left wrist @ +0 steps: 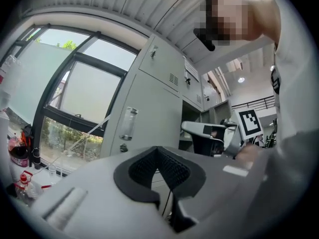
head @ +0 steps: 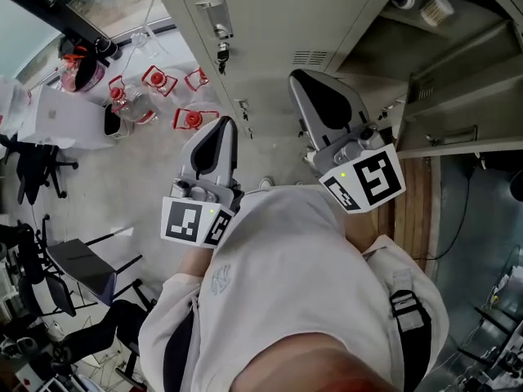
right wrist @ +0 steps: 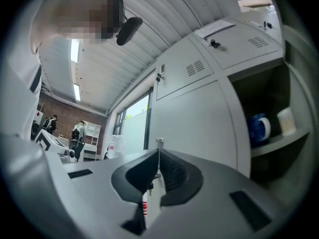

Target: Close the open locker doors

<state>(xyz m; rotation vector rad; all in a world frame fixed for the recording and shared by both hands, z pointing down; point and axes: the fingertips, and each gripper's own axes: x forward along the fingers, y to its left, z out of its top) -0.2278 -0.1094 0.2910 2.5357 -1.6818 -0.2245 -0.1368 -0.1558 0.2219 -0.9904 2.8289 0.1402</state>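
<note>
A bank of grey lockers (head: 270,15) stands in front of me. At its right an open compartment (head: 425,39) shows shelves; a blue roll (right wrist: 259,128) and a white cup (right wrist: 285,121) sit on one. An open locker door (head: 458,133) with a handle juts out below the compartment. My left gripper (head: 221,126) points at the closed doors, shut and empty, its pads meeting in the left gripper view (left wrist: 158,149). My right gripper (head: 306,80) is raised near the open compartment's left edge, also shut with nothing held (right wrist: 158,152). Neither touches a door.
Several red-capped bottles (head: 155,84) stand on the floor by the window at left. Office chairs (head: 82,268) sit at lower left. A closed door with a clear handle (left wrist: 127,123) faces the left gripper. People (right wrist: 79,133) stand far off in the room.
</note>
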